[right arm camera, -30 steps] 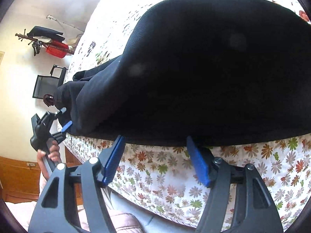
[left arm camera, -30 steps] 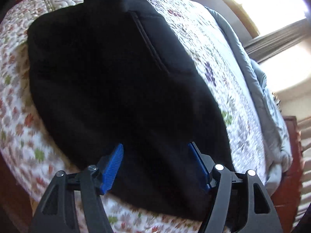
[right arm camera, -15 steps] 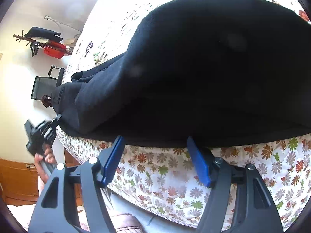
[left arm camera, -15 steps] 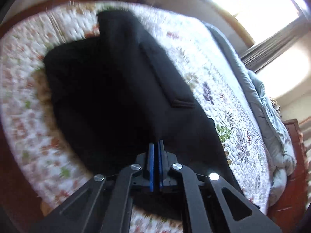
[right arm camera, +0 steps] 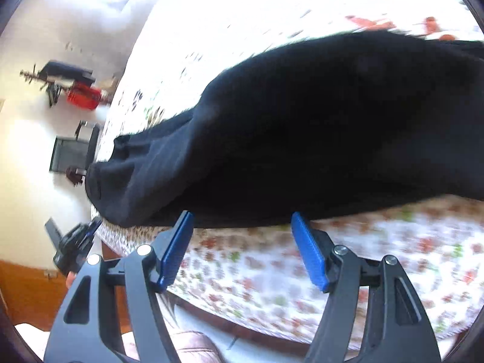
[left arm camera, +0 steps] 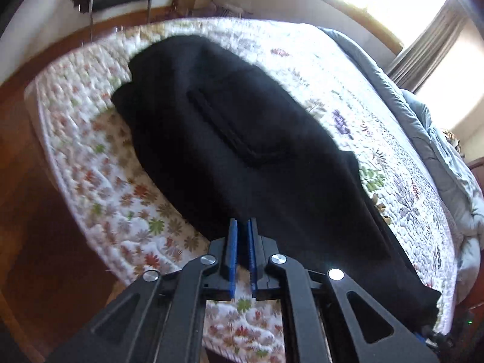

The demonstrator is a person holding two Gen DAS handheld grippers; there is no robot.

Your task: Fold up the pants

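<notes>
Since a second ago the left gripper (left arm camera: 242,227) has pulled back from the pants (left arm camera: 257,151), its fingers clenched on nothing visible. Black and already doubled over, the pants lie on the quilted bed (left arm camera: 106,157), long axis running away from the left fingers. Ahead of the right gripper (right arm camera: 242,220), fingers spread wide, lies the pants' near edge, so the right looks better placed.

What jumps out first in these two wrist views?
A large black fabric pair of pants sprawls across the white floral quilted bedspread, filling the middle of both views. The left gripper hangs nearly shut at the pants' near edge; the right gripper is spread open.
</notes>
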